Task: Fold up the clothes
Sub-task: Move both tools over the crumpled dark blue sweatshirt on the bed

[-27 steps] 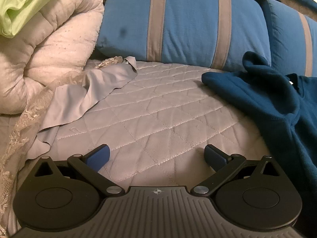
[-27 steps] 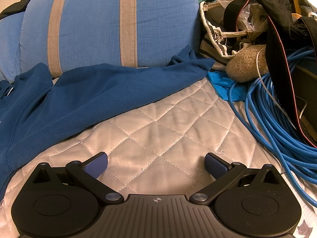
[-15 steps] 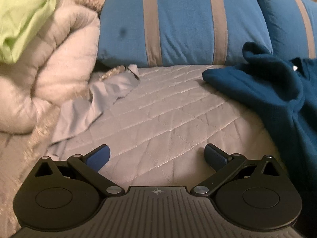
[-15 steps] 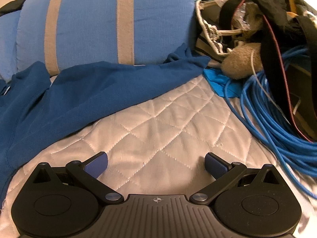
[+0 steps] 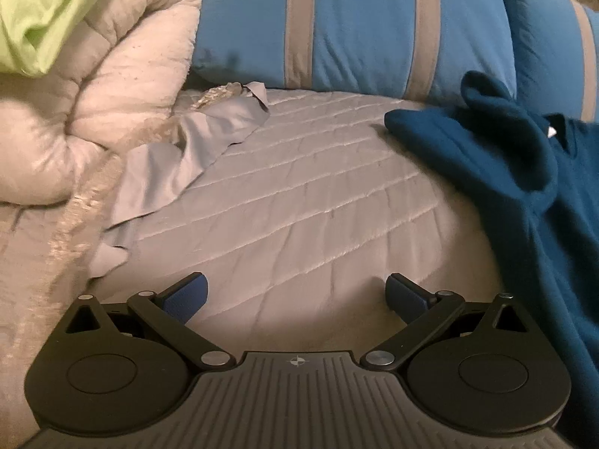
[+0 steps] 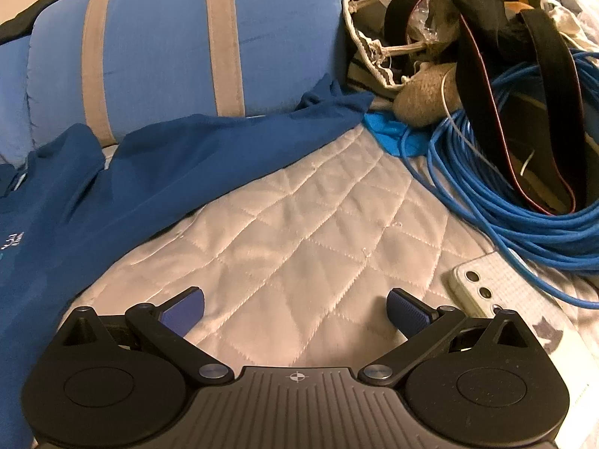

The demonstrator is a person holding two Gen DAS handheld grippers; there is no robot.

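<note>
Left wrist view, left to right: a lime-green cloth [image 5: 45, 11] lies on a bunched white comforter [image 5: 112, 86]; a grey sheet [image 5: 194, 157] trails onto the quilted bed [image 5: 307, 194]; striped blue pillows [image 5: 355, 26] stand behind. The dark blue sweatshirt [image 5: 524, 172], the task garment, lies on the bed at the right edge, unfolded, one sleeve end pointing left. A small white tag [image 5: 551, 131] shows at its collar; no text is legible.

The left gripper [image 5: 297, 295] has its jaws fully spread. Nothing lies between them; only bare quilt shows below.

Right wrist view, left to right: pale lettering [image 6: 13, 241] on the sweatshirt [image 6: 149, 172] is too blurred to read. Its other sleeve runs along the pillow [image 6: 168, 48] base. Further right lie a bright blue cloth [image 6: 385, 131], a coiled blue cable [image 6: 524, 194] and a white phone [image 6: 490, 284], lenses up, possibly in a case.

The right gripper [image 6: 297, 308] also has its jaws fully spread, holding nothing, apart from the sweatshirt.
</note>
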